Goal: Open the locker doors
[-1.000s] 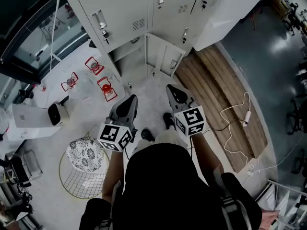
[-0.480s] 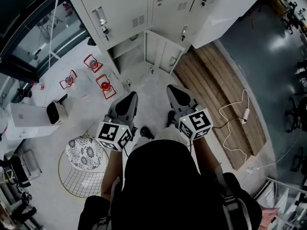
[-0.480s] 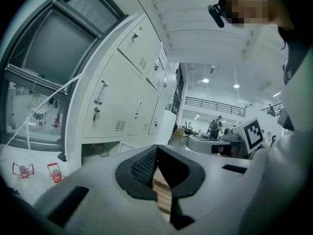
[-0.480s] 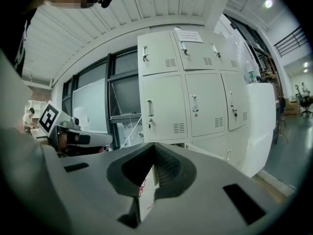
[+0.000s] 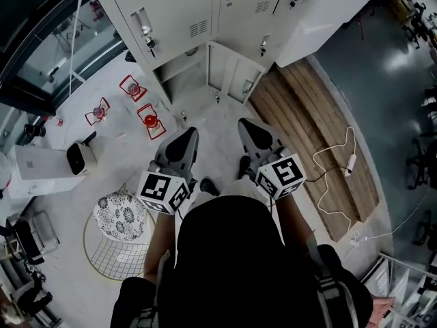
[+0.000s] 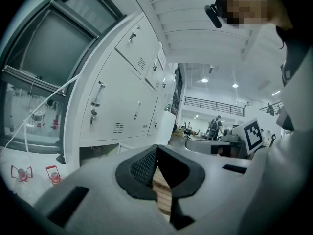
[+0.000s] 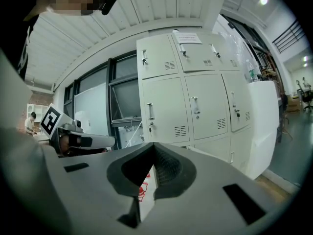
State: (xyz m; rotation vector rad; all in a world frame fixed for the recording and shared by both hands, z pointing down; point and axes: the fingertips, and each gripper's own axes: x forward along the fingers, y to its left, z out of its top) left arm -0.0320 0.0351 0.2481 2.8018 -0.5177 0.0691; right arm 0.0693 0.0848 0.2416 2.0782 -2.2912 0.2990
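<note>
Two tools, both shut and empty. The left tool [image 5: 184, 138] and the right tool [image 5: 248, 126] are held side by side, aimed at the lockers [image 5: 184, 12]. In each gripper view the pads meet at the tip with nothing between them.

Under the tools are the person's shoes [image 5: 208, 191]. Pale floor [image 5: 212, 118] lies between the tools and the lockers. Left of the left tool, three red lanterns [image 5: 151, 124] sit near the lockers' left corner. A wire stool [image 5: 121, 227] with a patterned top stands nearer the person, and a white box [image 5: 37, 168] lies toward the floor's left edge. Right of the right tool, wood planks [image 5: 314, 135] run along the floor, with a white cable [image 5: 339, 162] trailing over them.

The lockers stand ahead of both tools, well apart from them and untouched. In the bottom row a compartment [image 5: 179, 80] stands open, ahead of the left tool, and a door [image 5: 232, 77] beside it juts out from the front. The upper doors are shut.

The head view alone shows the floor clutter. The left gripper view adds a hall beyond the lockers, with a railing [image 6: 212, 104] and standing people [image 6: 213, 127]. The right gripper view shows the locker front square on, with a sheet [image 7: 190, 37] on a top door and a window [image 7: 95, 106] to the left.
</note>
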